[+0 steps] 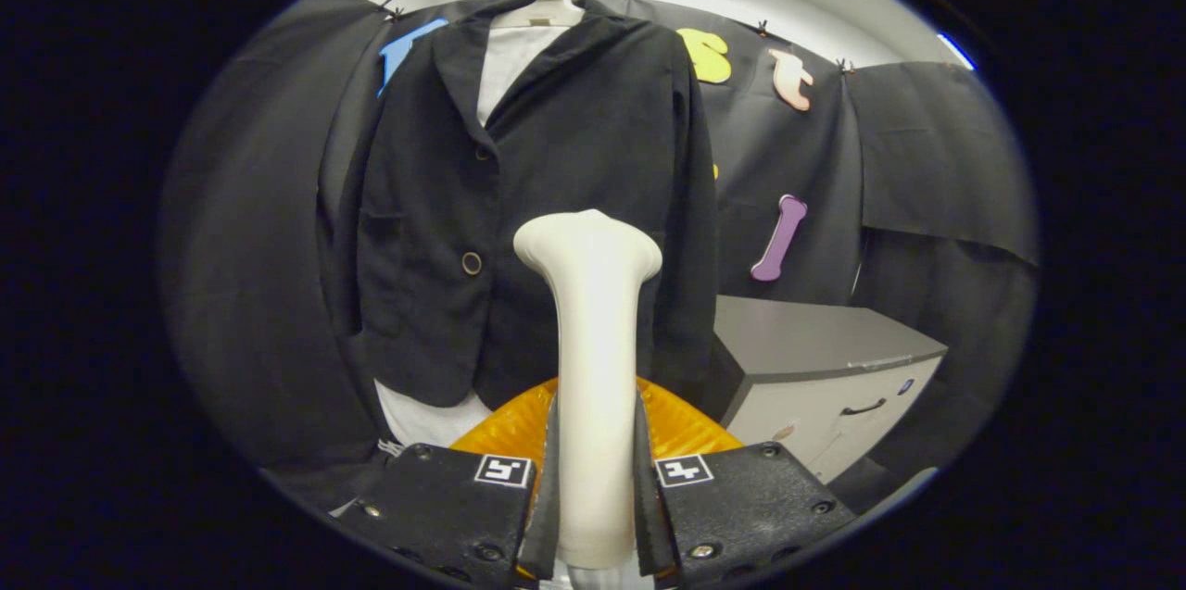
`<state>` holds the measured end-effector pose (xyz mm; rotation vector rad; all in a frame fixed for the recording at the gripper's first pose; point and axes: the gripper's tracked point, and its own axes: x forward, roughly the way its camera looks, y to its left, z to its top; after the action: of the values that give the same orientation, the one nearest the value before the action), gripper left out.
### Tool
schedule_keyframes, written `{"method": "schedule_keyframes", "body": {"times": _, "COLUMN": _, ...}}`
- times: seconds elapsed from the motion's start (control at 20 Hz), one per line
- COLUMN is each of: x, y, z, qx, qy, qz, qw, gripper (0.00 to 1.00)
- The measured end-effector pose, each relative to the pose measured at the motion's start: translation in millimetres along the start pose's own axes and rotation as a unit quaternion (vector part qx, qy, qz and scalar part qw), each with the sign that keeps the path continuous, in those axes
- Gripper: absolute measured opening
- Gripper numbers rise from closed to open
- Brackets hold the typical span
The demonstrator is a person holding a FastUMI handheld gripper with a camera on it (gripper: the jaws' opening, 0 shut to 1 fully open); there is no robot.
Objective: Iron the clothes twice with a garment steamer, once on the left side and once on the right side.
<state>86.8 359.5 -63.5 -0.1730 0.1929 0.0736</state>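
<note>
Steamer point(593, 368) clamped upright between both fingers of gripper point(593, 507), handle pressed on each side, flared head up and out ahead of the fingertips. Head overlapping the lower front of dark jacket point(519, 201), just beside its lower button point(472, 263); contact with the cloth impossible to judge. Jacket hanging buttoned on white hanger point(542, 11) over white shirt point(508, 62), against the black cloth wall. Orange ribbed piece point(681, 423) low behind the handle. Grey cabinet point(815, 358) with a drawer handle standing beside the jacket, beyond the fingers.
</note>
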Motion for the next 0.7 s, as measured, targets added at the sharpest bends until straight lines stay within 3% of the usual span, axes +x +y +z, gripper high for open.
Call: {"method": "schedule_keyframes", "body": {"times": 0.7, "x": 2, "y": 18, "z": -90, "qx": -0.010, "qy": 0.105, "qz": 0.016, "qw": 0.994, "gripper": 0.35}}
